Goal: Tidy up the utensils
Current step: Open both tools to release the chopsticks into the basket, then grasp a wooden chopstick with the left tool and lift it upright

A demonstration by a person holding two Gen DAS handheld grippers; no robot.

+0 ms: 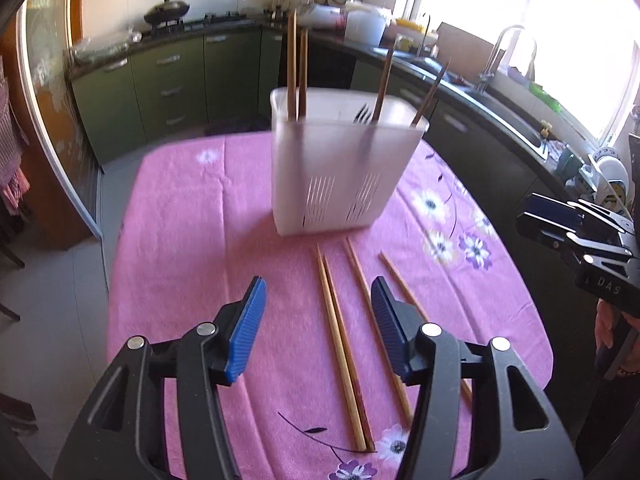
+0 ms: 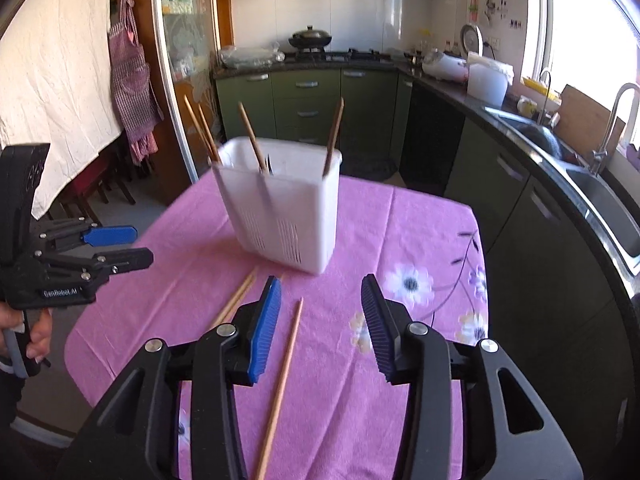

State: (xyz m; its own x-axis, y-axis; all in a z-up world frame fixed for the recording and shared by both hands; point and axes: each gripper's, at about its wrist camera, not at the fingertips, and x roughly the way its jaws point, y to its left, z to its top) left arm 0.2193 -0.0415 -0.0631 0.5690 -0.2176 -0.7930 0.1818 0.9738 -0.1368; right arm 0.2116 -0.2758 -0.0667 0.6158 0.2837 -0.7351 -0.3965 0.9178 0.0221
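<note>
A white slotted utensil holder [image 1: 340,168] [image 2: 280,208] stands on the pink flowered tablecloth [image 1: 192,216] [image 2: 400,232], with several chopsticks and a fork [image 1: 362,114] upright in it. Several wooden chopsticks lie loose on the cloth in front of it. My left gripper [image 1: 318,300] is open above a pair of chopsticks [image 1: 340,344], nothing pressed between its blue pads. My right gripper [image 2: 320,304] is open over a single chopstick [image 2: 284,376], also gripping nothing. Each gripper shows at the edge of the other's view: the right gripper [image 1: 568,232] and the left gripper [image 2: 116,246].
Green kitchen cabinets and a dark counter run behind and to the right, with a sink and tap [image 2: 612,128], a wok [image 2: 310,36] on the hob and a rice cooker [image 2: 444,66]. A hand [image 2: 36,336] holds the left gripper's handle. An apron [image 2: 132,80] hangs by the doorway.
</note>
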